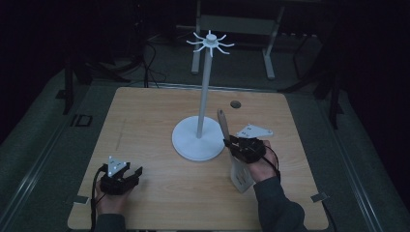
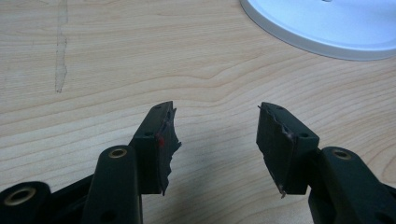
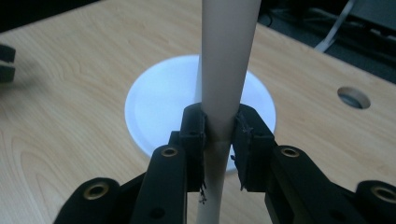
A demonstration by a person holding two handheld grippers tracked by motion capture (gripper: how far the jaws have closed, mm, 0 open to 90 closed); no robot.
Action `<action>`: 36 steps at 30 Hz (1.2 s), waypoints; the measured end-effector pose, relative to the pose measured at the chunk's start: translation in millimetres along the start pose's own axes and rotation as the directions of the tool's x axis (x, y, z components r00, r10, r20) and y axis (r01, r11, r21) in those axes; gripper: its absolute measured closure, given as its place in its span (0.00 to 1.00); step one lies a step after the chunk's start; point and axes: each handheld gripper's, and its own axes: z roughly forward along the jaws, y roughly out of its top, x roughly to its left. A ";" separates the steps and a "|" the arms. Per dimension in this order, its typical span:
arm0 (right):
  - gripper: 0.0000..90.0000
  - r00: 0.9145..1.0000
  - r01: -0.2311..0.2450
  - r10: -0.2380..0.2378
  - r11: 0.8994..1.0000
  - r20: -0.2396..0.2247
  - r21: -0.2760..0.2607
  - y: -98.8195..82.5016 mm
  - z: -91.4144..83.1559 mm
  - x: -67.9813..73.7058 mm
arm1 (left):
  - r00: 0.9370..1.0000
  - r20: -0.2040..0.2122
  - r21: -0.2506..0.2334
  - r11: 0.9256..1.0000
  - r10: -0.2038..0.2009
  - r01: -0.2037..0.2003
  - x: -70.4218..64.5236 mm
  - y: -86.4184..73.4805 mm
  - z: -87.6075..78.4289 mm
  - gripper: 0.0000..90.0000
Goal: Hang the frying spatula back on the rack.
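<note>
spatula point(image 1: 233, 154): 1, in right claw point(image 3: 218, 135); stand point(image 1: 200, 137): 1; left claw point(image 2: 215, 135): empty

My high view looks forward and down over the whole table point(image 1: 145, 116). My two gripper views sit close above it; all three share the white stand base point(image 1: 198, 140), at two o'clock in the left one.

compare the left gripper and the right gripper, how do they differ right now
The left gripper has its jaws apart with nothing between them; the right gripper has its jaws clamped on the pale handle of a wooden spatula. In the high view, the left gripper sits low near the table's front left corner, while the right is beside the white stand's base. Both are black, two-jawed and hand-held.
</note>
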 end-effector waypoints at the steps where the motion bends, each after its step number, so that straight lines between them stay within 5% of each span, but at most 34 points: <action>1: 0.83 1.000 -0.001 0.001 1.000 -0.003 -0.011 1.0 -0.7 -0.2 | 1.000 0.000 0.000 1.000 0.000 0.000 0.1 0.0 0.0 0.52; 24: 0.83 1.000 -0.017 0.014 0.985 -0.020 -0.171 22.0 -11.1 1.4 | 1.000 -0.003 -0.003 1.000 -0.004 0.004 0.7 0.1 -1.1 0.52; 36: 0.83 1.000 -0.022 0.017 0.978 -0.026 -0.208 33.2 -14.5 -0.1 | 1.000 -0.002 -0.005 1.000 -0.006 0.006 1.0 0.1 -1.2 0.52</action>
